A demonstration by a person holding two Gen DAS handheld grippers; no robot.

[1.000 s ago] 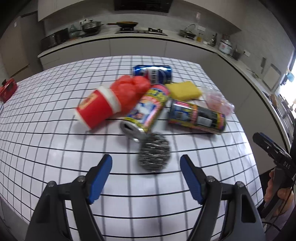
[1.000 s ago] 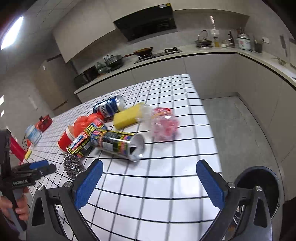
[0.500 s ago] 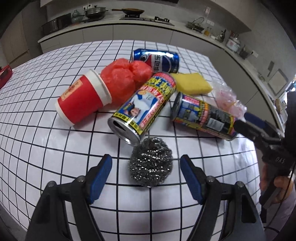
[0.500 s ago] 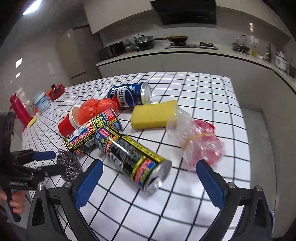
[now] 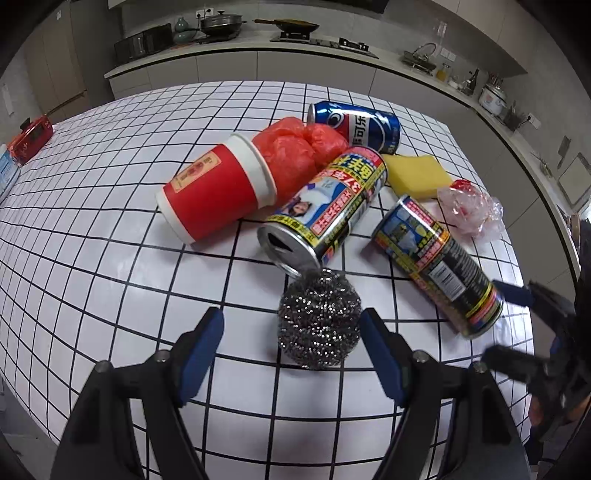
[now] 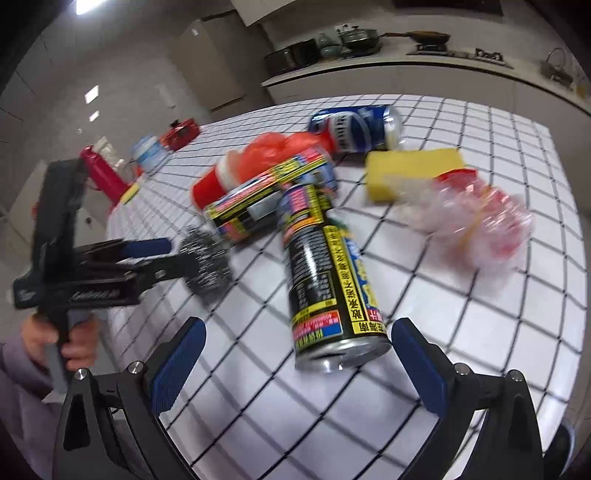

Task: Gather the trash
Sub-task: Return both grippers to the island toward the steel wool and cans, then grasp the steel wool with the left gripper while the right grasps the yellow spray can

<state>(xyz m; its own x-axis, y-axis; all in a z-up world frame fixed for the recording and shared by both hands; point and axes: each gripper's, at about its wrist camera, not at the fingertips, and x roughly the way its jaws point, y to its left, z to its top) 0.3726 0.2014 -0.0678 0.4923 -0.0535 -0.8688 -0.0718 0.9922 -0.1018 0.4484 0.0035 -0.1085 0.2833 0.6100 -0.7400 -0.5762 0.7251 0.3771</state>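
Note:
A pile of trash lies on the checked table (image 5: 92, 229): a steel wool ball (image 5: 319, 323), a red paper cup (image 5: 218, 192), a red bag (image 5: 295, 147), a yellow-label can (image 5: 328, 210), a black can (image 5: 436, 262), a blue can (image 5: 356, 125), a yellow sponge (image 5: 417, 175) and a clear plastic bag (image 5: 471, 212). My left gripper (image 5: 291, 354) is open, its fingers on either side of the steel wool ball. My right gripper (image 6: 295, 365) is open just in front of the black can's (image 6: 325, 273) near end. The steel wool (image 6: 207, 258) also shows in the right wrist view.
A red bottle (image 6: 101, 171), a small jar (image 6: 147, 157) and a red box (image 6: 181, 133) stand at the table's far left end. A kitchen counter with pots (image 5: 221, 22) runs behind. The table's edge is close beneath both grippers.
Both grippers have moved in toward the pile. The left now straddles the steel wool ball; the right has swung left and come up to the black can.

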